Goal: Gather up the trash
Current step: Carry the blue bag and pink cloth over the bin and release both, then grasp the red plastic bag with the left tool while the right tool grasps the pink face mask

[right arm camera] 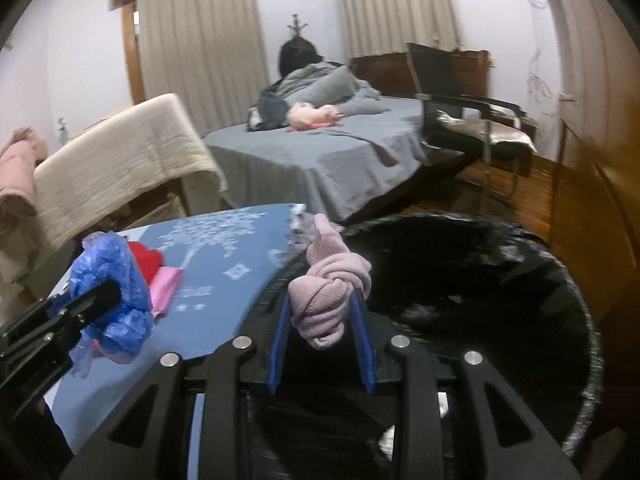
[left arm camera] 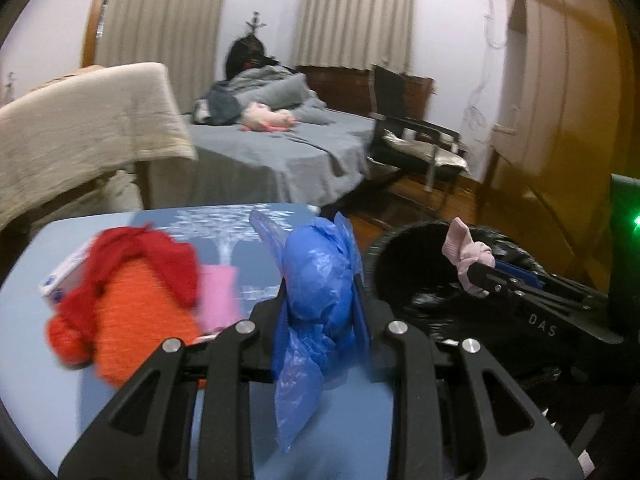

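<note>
Behind the blue table (left arm camera: 48, 360) is a bedroom with a grey bed (left arm camera: 272, 148), a black chair (left arm camera: 416, 140) and two curtained windows.

From the left wrist view, the left gripper (left arm camera: 320, 300) is closed on a crumpled blue plastic bag (left arm camera: 316, 280). This bag is thin and shiny, bunched into a ball between the two fingers, and a loose tail of it hangs down over the table. The right gripper (right arm camera: 322, 312) pinches a pale pink sock (right arm camera: 328, 292), which is knotted or rolled into a lump, with one end pointing up. It is held just at the rim of the black bin (right arm camera: 576, 320), on the table side of the rim.

The bin stands against the right edge of the table and has a black liner. Its mouth is wide and open; a few small pale scraps lie at the bottom. The blue bag is over the table, near the same edge, so only the rim is between it and the bin.

On the table, to the left of the blue bag, I count one red and orange knitted thing (left arm camera: 128, 300), blurred, one pink flat piece (left arm camera: 218, 296) beside it, and one white small box (left arm camera: 60, 276) partly under the knitted thing.
</note>
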A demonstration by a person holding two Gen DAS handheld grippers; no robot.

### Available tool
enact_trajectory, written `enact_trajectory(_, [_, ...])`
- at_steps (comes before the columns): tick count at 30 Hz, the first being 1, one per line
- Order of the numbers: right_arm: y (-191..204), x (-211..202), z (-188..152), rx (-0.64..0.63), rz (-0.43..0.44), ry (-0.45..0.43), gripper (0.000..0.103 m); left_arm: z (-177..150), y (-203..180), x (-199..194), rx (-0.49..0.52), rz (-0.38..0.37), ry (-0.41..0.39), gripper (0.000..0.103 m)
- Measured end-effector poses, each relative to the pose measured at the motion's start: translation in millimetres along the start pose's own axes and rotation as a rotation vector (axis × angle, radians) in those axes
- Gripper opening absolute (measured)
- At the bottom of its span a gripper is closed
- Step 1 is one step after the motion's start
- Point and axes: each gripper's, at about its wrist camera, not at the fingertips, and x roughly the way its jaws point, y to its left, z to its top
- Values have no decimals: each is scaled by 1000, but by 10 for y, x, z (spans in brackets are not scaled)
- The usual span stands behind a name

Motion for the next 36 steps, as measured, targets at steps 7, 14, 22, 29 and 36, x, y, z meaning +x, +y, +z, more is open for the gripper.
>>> enact_trajectory(7, [-512, -102, 3, 74, -92, -15, 30, 40, -434, 339, 47, -85, 33, 27])
enact_trajectory(14, [-791, -104, -4, 113, -163, -15, 37, 113, -720, 592, 70, -175, 68, 33])
enact_trajectory(22, [-853, -187, 51, 93, -237, -64, 87, 93, -612, 524, 69, -143, 37, 64])
enact_trajectory(29, [-549, -115, 53, 27, -203, -67, 98, 69, -174, 296, 48, 7, 11, 80])
enact_trajectory(36, [-7, -35, 48, -36, -84, -59, 98, -61, 351, -48, 14, 173, -11, 82])
